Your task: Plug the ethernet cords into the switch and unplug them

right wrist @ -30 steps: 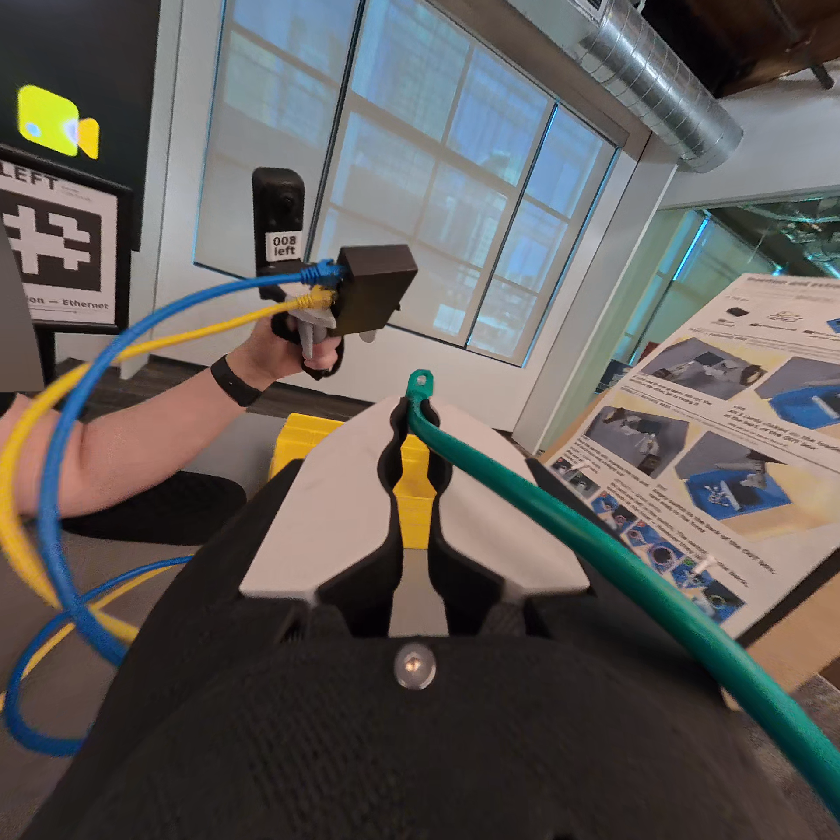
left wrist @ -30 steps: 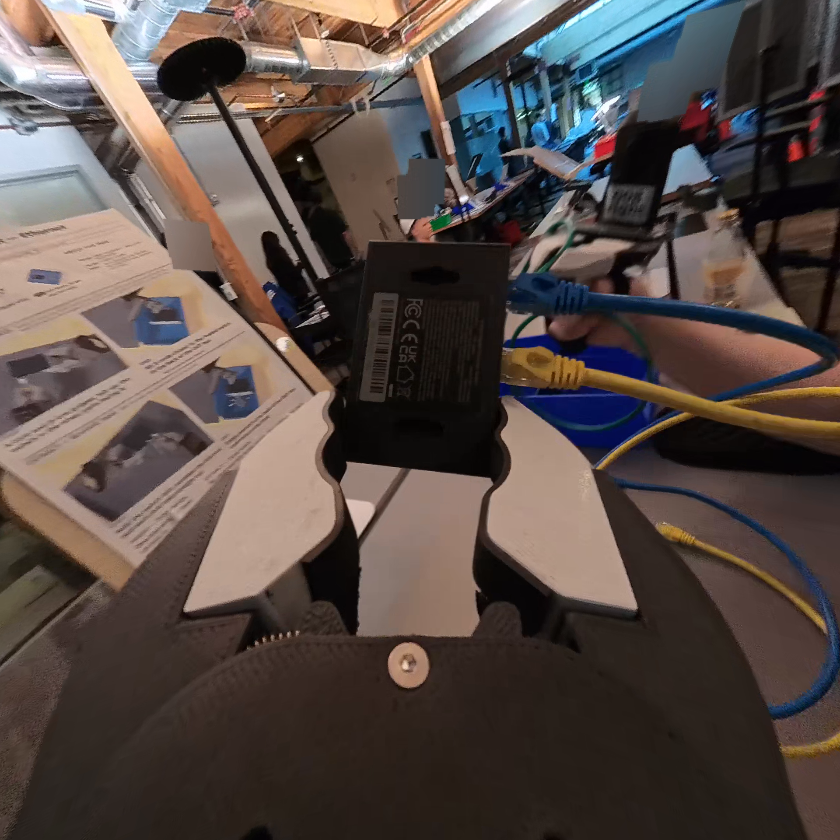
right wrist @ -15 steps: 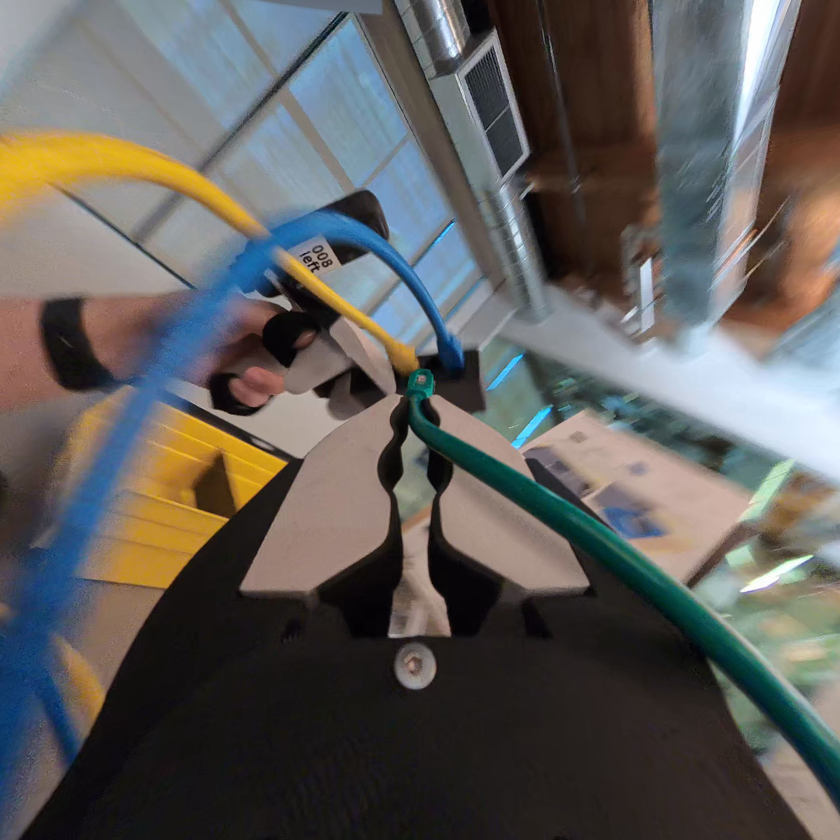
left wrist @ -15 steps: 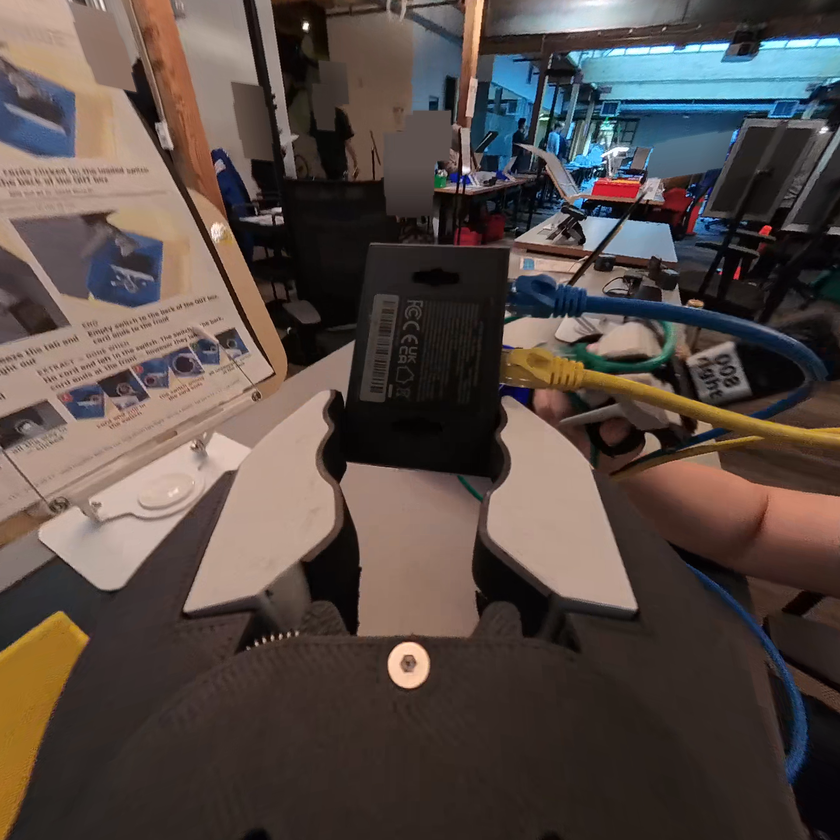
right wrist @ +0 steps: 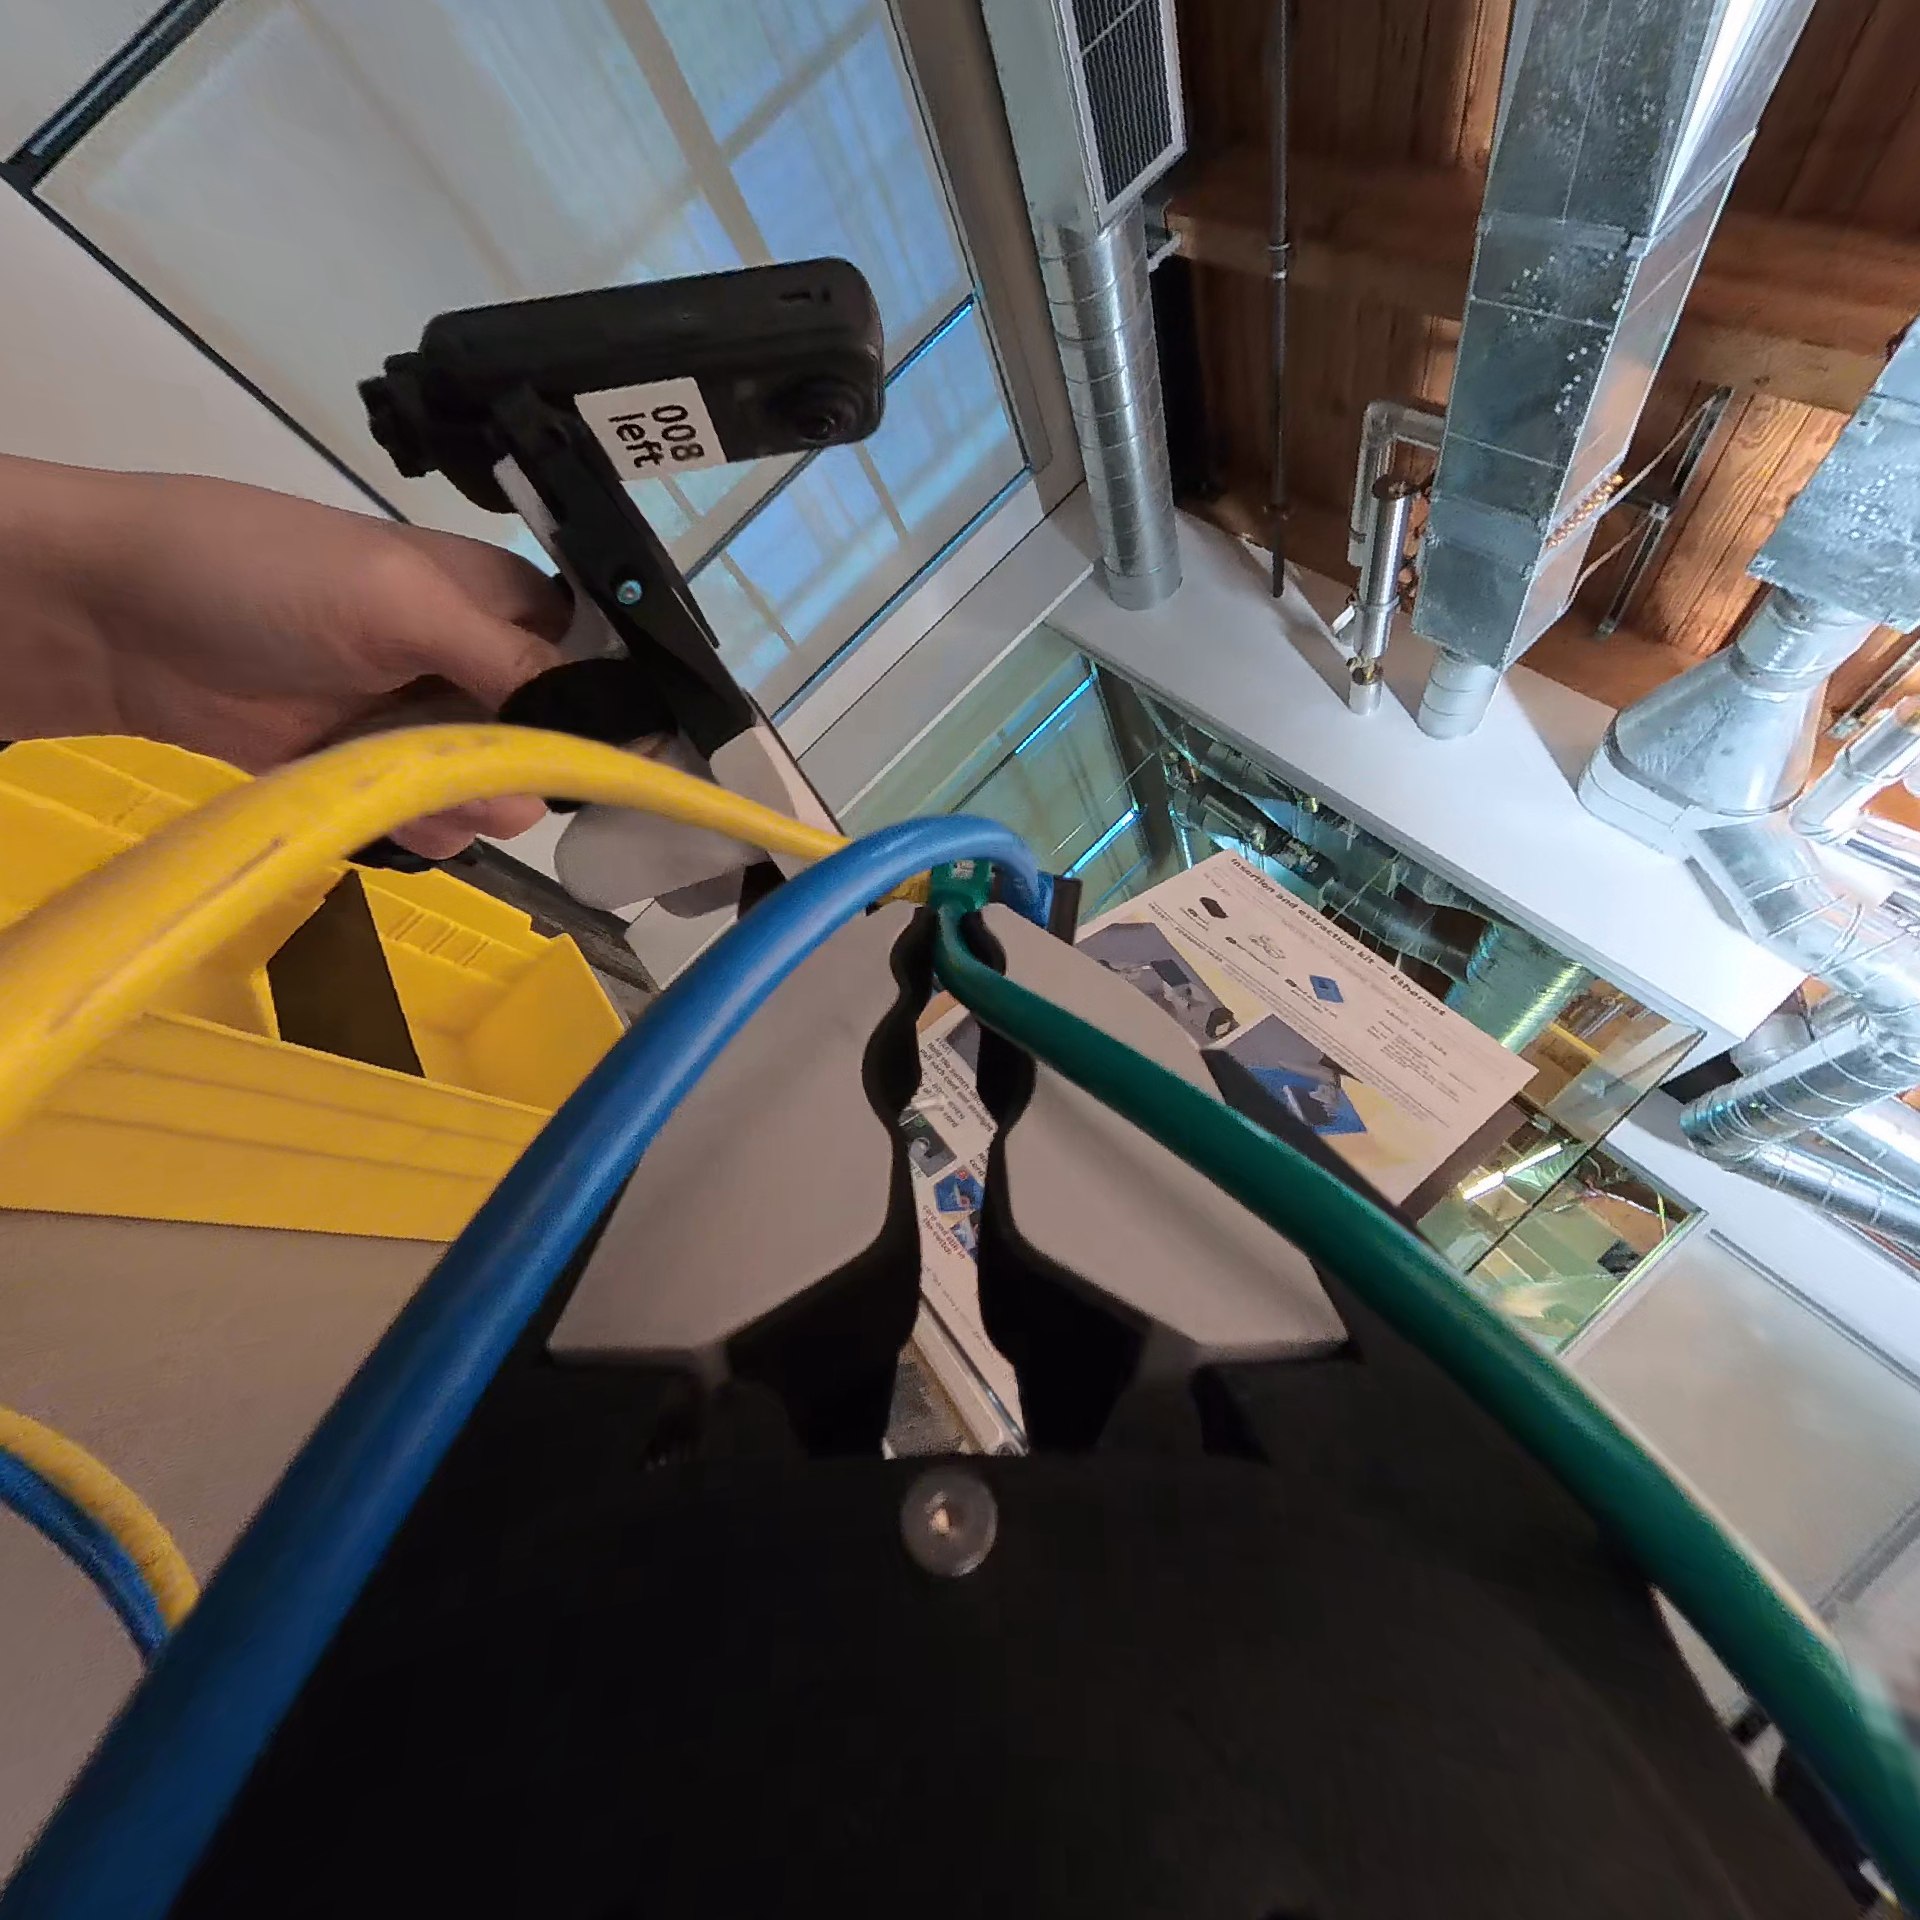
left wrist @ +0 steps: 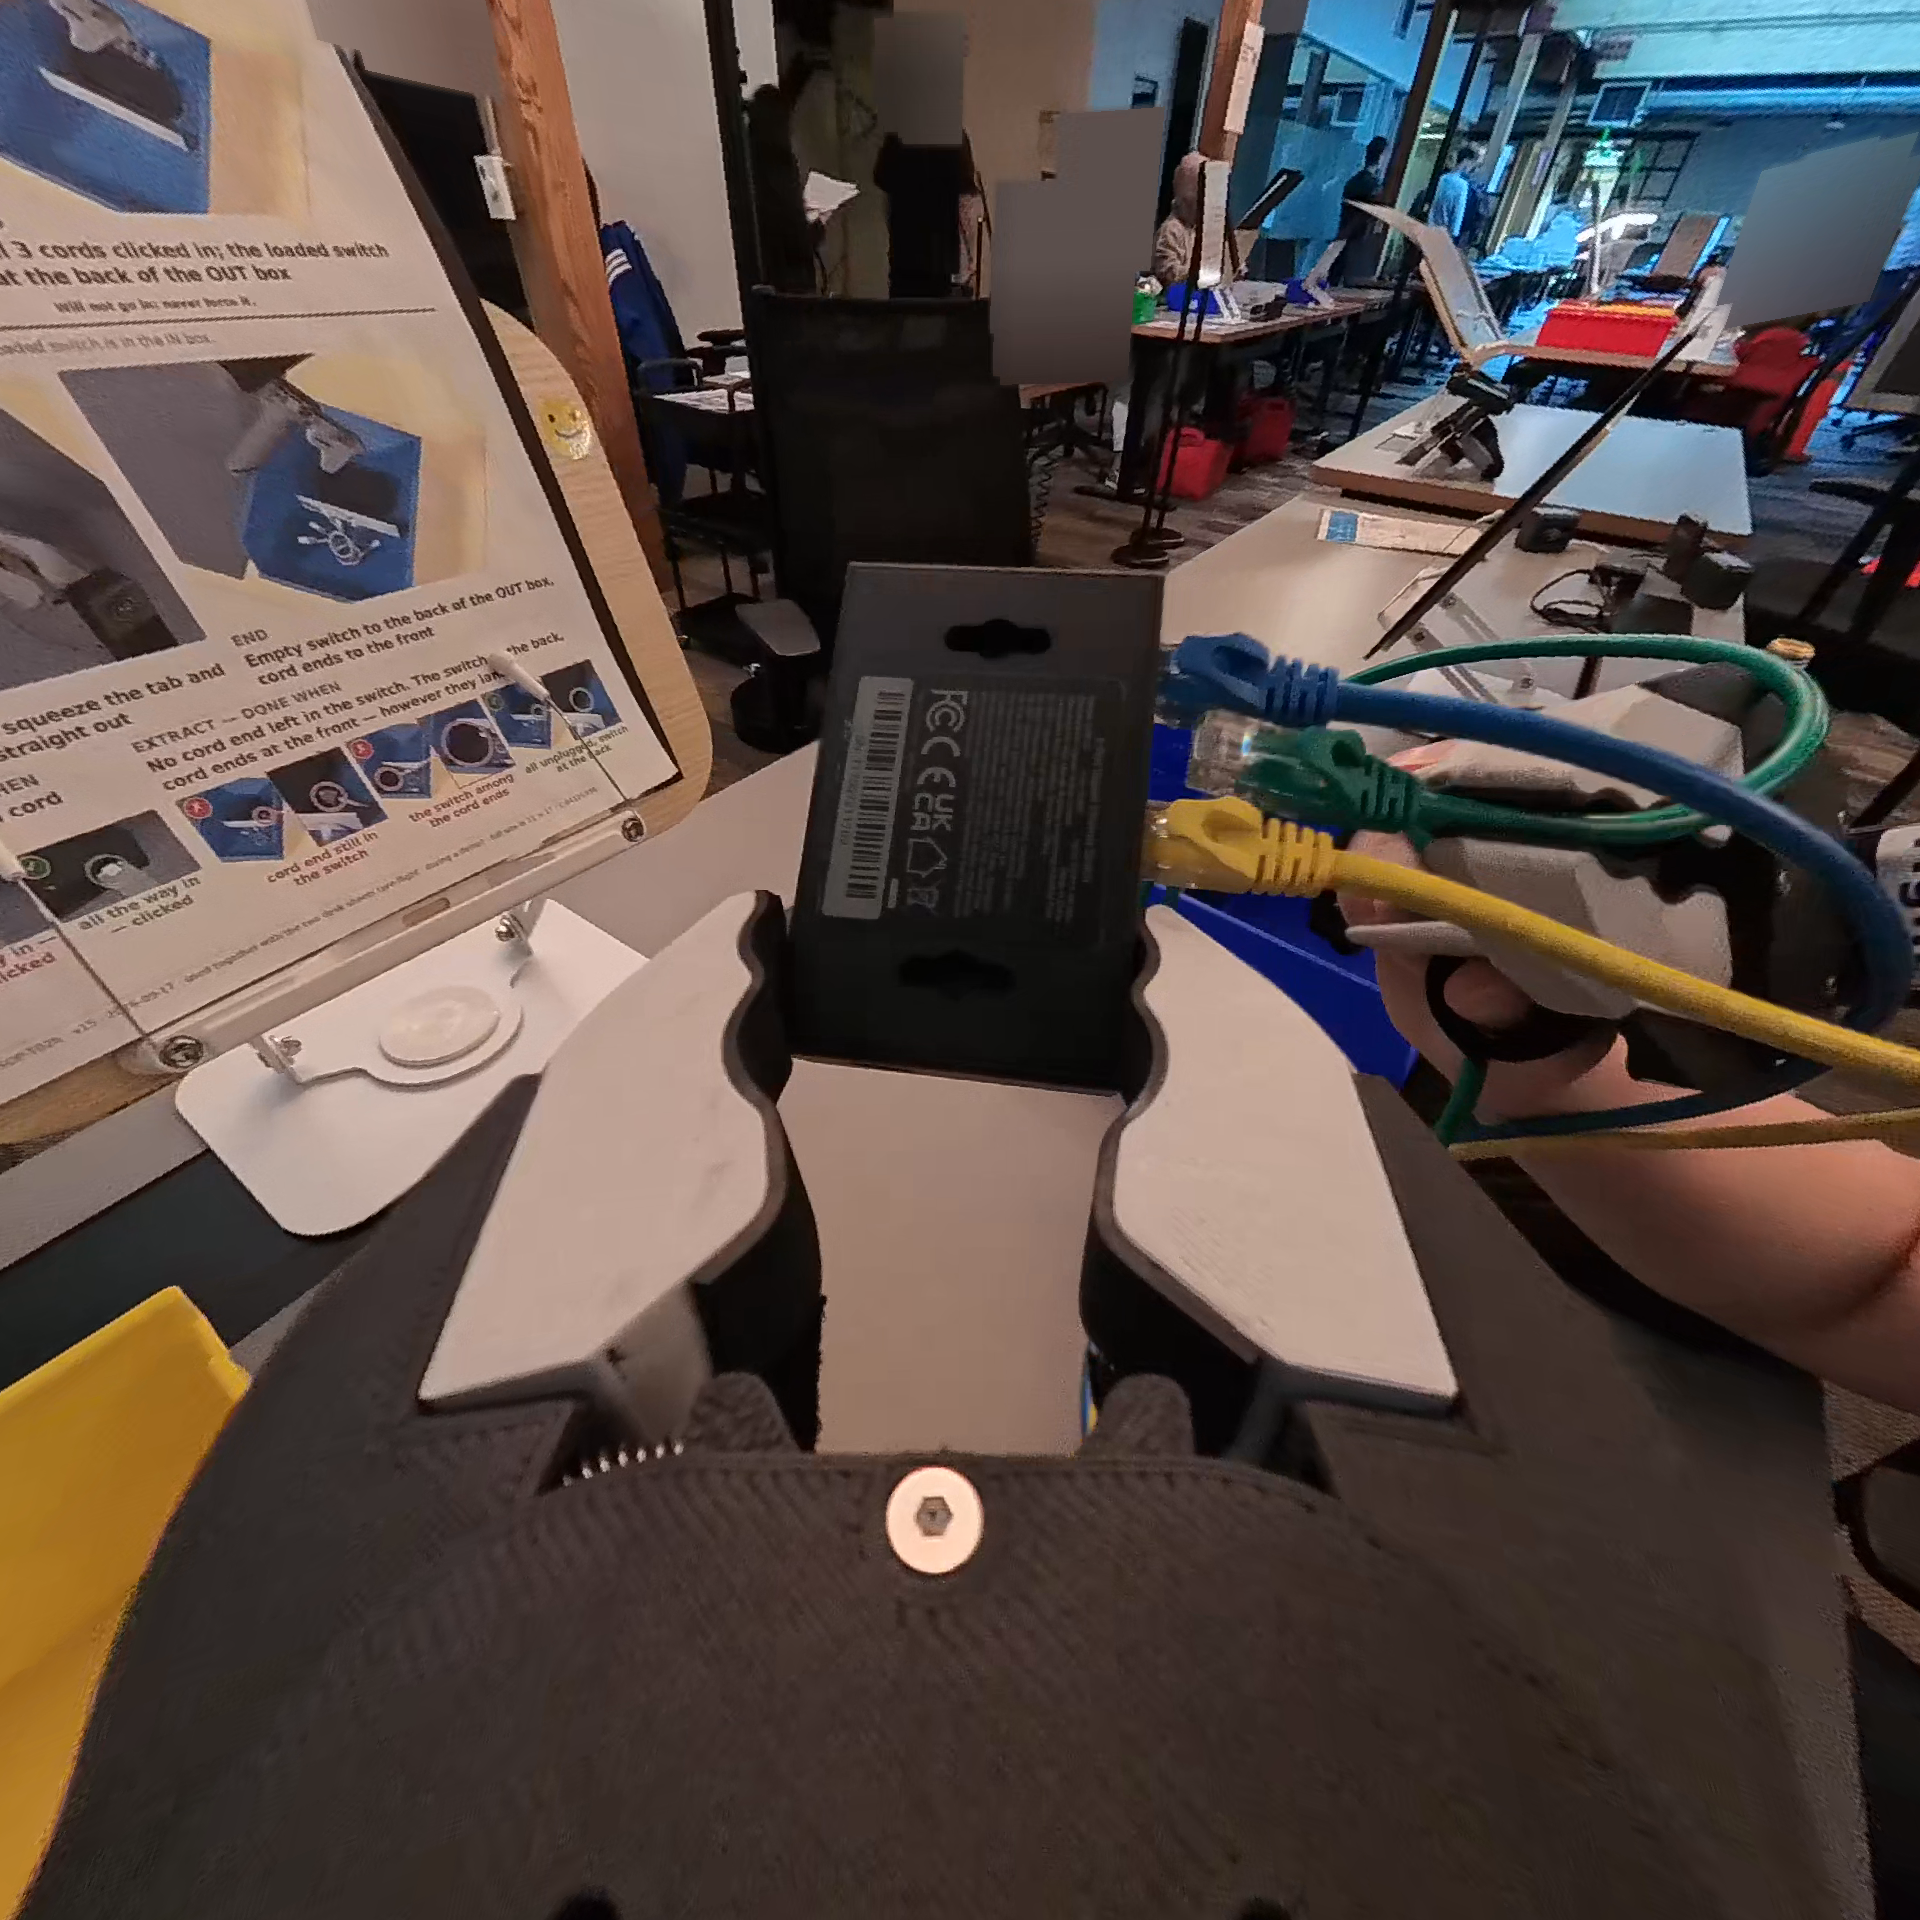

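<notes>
My left gripper (left wrist: 956, 925) is shut on the black switch (left wrist: 977, 790) and holds it upright in the air, underside towards the camera. A blue cord (left wrist: 1257, 686) and a yellow cord (left wrist: 1236, 852) are plugged into its right side. My right gripper (right wrist: 961, 920) is shut on the green cord (right wrist: 1247, 1164) just behind its plug (left wrist: 1320, 779). The plug's clear tip is at the switch's side, between the blue and yellow plugs; I cannot tell whether it is seated. In the right wrist view only a sliver of the switch (right wrist: 1062, 906) shows.
An instruction board (left wrist: 260, 623) on a white stand (left wrist: 416, 1070) is at the left. A yellow bin (right wrist: 260, 1039) and a blue bin (left wrist: 1278, 977) sit on the table. The blue cord (right wrist: 623, 1091) and yellow cord (right wrist: 416, 779) loop across the right gripper. A forearm (left wrist: 1662, 1236) is at the right.
The right gripper has brought the green plug up to the switch's side, between the blue and yellow plugs. The left gripper has tipped downward, still holding the switch.
</notes>
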Tool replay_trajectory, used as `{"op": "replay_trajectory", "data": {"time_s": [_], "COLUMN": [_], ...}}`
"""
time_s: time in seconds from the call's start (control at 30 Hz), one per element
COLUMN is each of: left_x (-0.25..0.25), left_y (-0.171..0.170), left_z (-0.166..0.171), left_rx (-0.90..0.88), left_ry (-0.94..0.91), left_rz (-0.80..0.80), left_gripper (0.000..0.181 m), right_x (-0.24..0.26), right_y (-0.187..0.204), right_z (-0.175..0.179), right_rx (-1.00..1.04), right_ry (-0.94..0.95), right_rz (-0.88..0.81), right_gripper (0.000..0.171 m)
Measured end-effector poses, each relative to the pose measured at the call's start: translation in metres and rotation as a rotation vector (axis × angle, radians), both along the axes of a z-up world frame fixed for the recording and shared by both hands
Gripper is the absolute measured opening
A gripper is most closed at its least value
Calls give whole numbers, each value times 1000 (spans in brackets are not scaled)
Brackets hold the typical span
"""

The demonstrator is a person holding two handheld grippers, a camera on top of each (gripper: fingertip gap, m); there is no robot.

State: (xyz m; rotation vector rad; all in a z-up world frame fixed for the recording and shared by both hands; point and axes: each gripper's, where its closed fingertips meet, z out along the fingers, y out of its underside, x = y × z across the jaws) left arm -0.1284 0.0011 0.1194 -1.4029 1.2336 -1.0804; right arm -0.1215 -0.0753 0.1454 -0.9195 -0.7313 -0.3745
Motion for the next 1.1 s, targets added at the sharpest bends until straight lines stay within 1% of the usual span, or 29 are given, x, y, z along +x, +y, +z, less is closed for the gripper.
{"op": "replay_trajectory", "data": {"time_s": [0.13, 0.47, 0.67, 0.87, 1.1], "left_x": [1, 1, 1, -1, 1], "left_y": [-2, 0, -1, 3, -2], "left_z": [0, 4, 5, 7, 9], "left_rx": [18, 93, 64, 134, 155], "left_ry": [6, 3, -10, -6, -15], "left_rz": [2, 66, 62, 110, 109], "left_gripper": [61, 61, 61, 61, 61], "right_x": [0, 3, 5, 6, 6], "right_y": [2, 5, 5, 9, 9], "right_z": [-1, -1, 0, -1, -1], "right_rx": [-22, -45, -46, -93, -77], "right_ry": [10, 26, 37, 68, 88], "right_rz": [4, -13, -17, -6, -8], "right_gripper": [7, 6, 6, 6, 6]}}
